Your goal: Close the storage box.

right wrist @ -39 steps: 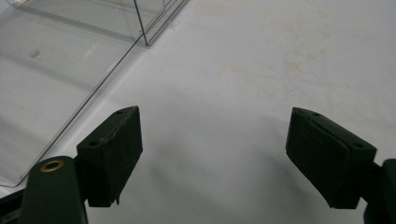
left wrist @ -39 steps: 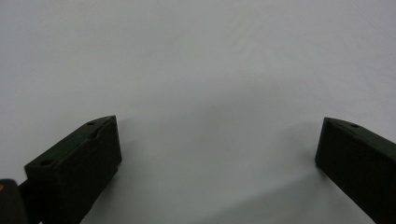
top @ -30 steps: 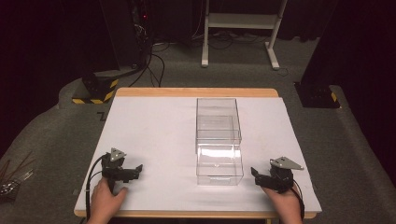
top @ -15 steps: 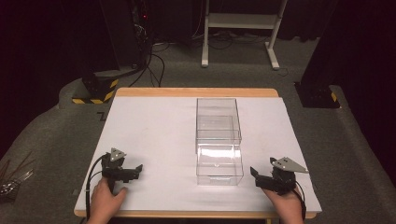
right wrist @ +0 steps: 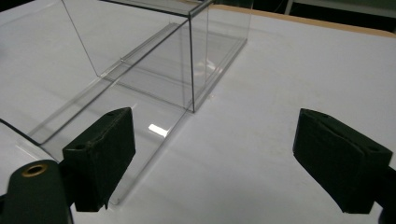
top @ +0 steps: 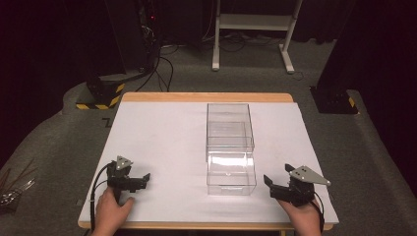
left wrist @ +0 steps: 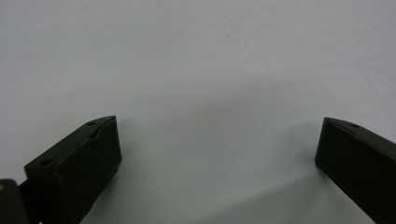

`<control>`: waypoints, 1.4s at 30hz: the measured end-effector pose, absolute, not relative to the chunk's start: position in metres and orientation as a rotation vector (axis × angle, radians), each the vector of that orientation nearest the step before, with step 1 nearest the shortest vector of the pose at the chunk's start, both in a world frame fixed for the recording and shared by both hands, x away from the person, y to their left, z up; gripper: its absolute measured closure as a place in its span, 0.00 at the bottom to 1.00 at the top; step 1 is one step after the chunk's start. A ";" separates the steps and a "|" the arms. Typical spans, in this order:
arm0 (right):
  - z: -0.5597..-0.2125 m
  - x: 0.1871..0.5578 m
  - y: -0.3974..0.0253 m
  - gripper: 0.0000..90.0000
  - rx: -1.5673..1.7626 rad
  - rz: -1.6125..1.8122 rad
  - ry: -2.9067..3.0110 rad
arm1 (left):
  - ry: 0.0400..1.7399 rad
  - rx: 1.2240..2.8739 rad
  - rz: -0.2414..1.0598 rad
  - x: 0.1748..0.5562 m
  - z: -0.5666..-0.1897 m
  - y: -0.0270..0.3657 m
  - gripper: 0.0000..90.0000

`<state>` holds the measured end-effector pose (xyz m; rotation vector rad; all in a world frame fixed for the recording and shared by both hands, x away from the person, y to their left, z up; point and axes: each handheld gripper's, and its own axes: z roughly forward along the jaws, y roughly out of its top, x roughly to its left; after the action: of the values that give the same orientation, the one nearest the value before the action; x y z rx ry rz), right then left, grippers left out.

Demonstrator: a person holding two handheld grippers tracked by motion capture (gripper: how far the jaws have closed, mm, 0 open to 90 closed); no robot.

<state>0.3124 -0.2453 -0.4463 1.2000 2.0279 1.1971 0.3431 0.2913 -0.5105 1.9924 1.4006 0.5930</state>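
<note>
A clear plastic box (top: 229,125) stands in the middle of the white table (top: 162,137), with its clear drawer (top: 231,173) pulled out toward me. My left gripper (top: 140,179) rests near the front left edge, held by a hand, well left of the drawer. In the left gripper view its jaws stand wide apart over bare white tabletop, so the left gripper (left wrist: 217,140) is open and holds nothing. My right gripper (top: 276,176) sits front right, just right of the drawer. In the right gripper view the right gripper (right wrist: 215,140) is open and empty, with the drawer (right wrist: 107,107) and box (right wrist: 154,51) ahead to its left.
The table has a wooden rim (top: 206,97) at the back. Beyond it lie a dark floor, cables (top: 162,64), a yellow-and-black striped base (top: 101,93) and a white stand's legs (top: 251,34). A black post base (top: 334,101) stands at the right.
</note>
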 end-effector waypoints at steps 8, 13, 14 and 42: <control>-0.437 0.307 -0.243 0.15 1.176 1.244 2.011 | 1.401 1.993 0.594 0.343 -0.511 0.291 0.00; -0.433 0.304 -0.242 0.15 1.154 1.264 2.003 | 1.400 1.993 0.594 0.343 -0.511 0.291 0.00; -0.432 0.303 -0.242 0.15 1.152 1.269 2.003 | 1.401 1.992 0.594 0.343 -0.511 0.291 0.00; -0.438 0.290 -0.214 0.16 1.067 1.332 2.091 | 1.400 1.993 0.594 0.343 -0.511 0.291 0.00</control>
<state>0.2905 -0.2137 -0.4385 1.0667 2.0912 1.3321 0.3431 0.2913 -0.5105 1.9929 1.4002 0.5941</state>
